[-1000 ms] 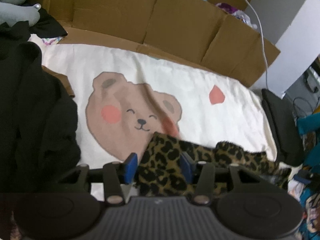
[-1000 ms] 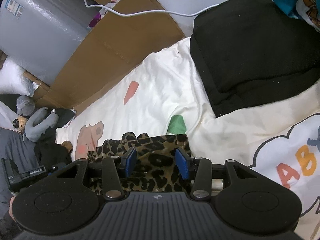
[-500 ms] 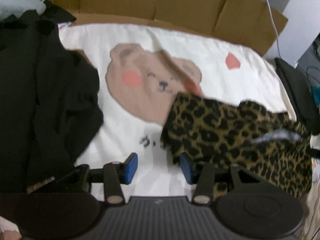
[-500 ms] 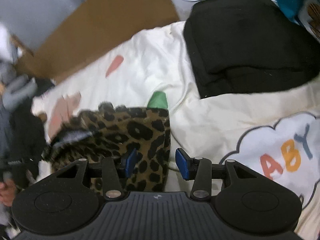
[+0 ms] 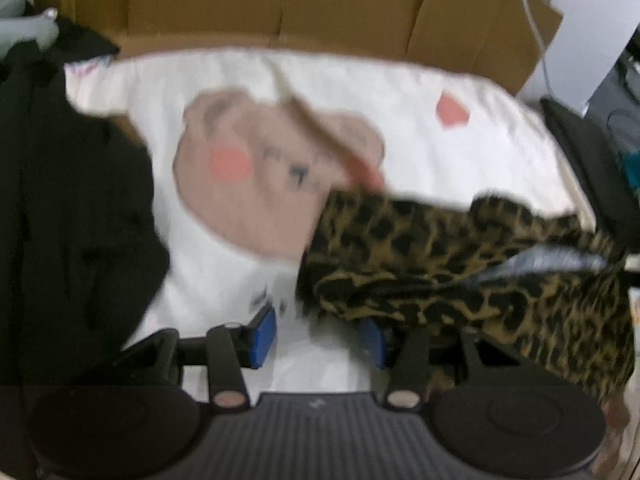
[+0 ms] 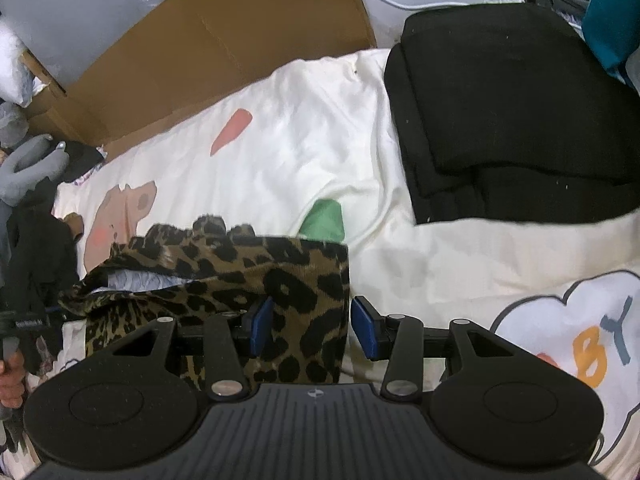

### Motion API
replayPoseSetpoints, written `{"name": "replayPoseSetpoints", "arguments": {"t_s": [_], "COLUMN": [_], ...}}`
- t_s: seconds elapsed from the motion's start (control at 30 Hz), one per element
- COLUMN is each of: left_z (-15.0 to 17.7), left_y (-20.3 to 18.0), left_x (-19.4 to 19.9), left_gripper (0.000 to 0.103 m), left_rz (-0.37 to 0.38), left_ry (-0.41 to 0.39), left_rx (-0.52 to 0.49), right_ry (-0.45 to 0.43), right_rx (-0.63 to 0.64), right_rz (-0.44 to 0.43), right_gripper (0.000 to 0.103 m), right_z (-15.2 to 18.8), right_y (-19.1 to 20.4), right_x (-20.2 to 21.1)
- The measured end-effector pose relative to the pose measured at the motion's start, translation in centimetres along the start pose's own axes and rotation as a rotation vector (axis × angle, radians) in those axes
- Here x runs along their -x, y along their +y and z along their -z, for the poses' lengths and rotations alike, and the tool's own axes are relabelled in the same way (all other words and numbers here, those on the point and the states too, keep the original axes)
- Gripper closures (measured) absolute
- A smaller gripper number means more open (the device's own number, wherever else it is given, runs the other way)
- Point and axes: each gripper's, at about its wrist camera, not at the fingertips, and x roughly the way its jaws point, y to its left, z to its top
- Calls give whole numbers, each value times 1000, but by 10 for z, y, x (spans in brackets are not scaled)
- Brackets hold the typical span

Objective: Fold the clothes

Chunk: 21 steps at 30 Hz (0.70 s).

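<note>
Tools both spread: left (image 5: 318, 338) beside leopard garment (image 5: 460, 264); right (image 6: 312, 330) shows folded black pile (image 6: 516, 120).

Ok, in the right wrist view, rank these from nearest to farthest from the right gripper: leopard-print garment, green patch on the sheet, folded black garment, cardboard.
1. leopard-print garment: at the right gripper, partly between its fingers, toward the left.
2. green patch: just beyond it, centre.
3. folded black garment: upper right.
4. cardboard: upper left, behind the sheet.
</note>
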Motion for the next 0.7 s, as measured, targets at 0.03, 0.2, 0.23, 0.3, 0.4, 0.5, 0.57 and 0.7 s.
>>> {"name": "replayPoseSetpoints", "arguments": {"t_s": [0.03, 0.2, 0.23, 0.3, 0.4, 0.5, 0.57, 0.7], "left_z": [-6, -25, -28, -33, -39, -42, -42, -42], "left_y": [-1, -10, -9, -7, -6, -6, -6, -8], "left_x": [0, -15, -19, -25, -36, -43, -45, -47], "left_gripper": [50, 50, 50, 50, 50, 50, 53, 91], "left_rz": [7, 3, 3, 2, -5, -6, -7, -16], "left_ry": [-13, -35, -32, -30, -24, -21, -27, -46], "left_rx": [-3, -62, -54, -46, -49, -55, -64, -84], "right_ry": [-4, -7, -9, -10, -9, -10, -11, -30], "right_rx": [0, 13, 12, 1, -18, -22, -12, 3], "right_rz": [1, 5, 4, 1, 1, -11, -22, -10], "right_gripper": [53, 53, 53, 53, 53, 58, 73, 98], "right_z": [-2, -7, -8, -8, -7, -6, -6, -8], "right_y": [0, 2, 2, 0, -4, -6, -5, -3], "right_x": [0, -4, -4, -5, -7, -7, -7, -5]}}
